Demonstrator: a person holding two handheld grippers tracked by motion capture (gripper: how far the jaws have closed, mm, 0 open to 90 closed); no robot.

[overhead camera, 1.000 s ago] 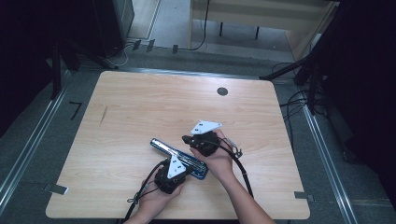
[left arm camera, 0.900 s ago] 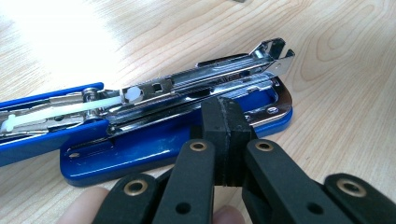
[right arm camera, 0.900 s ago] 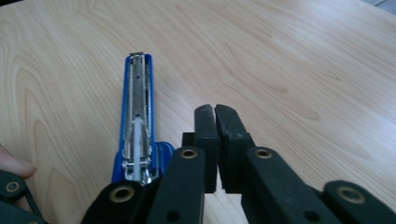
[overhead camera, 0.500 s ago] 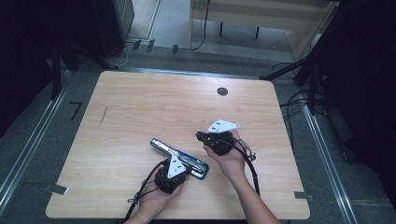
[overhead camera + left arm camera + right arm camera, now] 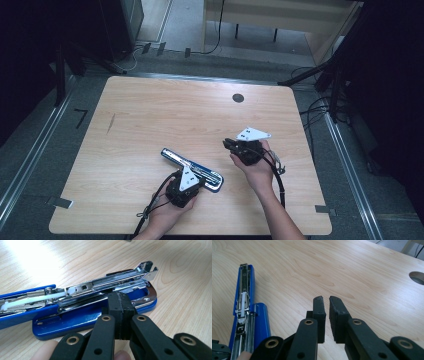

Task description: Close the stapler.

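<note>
A blue stapler (image 5: 172, 157) lies swung open flat on the wooden table (image 5: 165, 115), its chrome magazine (image 5: 110, 282) facing up. My left gripper (image 5: 198, 176) is shut, and its joined fingertips (image 5: 120, 302) rest against the stapler's blue base (image 5: 75, 320) with nothing between them. To the right of the stapler and apart from it, my right gripper (image 5: 227, 143) points left. Its jaws have just been opening and now stand a narrow slit apart (image 5: 327, 302), with nothing between them. The stapler (image 5: 245, 297) lies left of them in the right gripper view.
A round cable hole (image 5: 238, 98) sits near the table's far edge, also the hole (image 5: 417, 277) at the right in the right gripper view. A dark scratch (image 5: 110, 123) marks the left of the table. Cables lie on the floor to the right.
My right gripper has drawn away to the right from the stapler, and its jaws have parted slightly. The left gripper and the stapler have stayed put.
</note>
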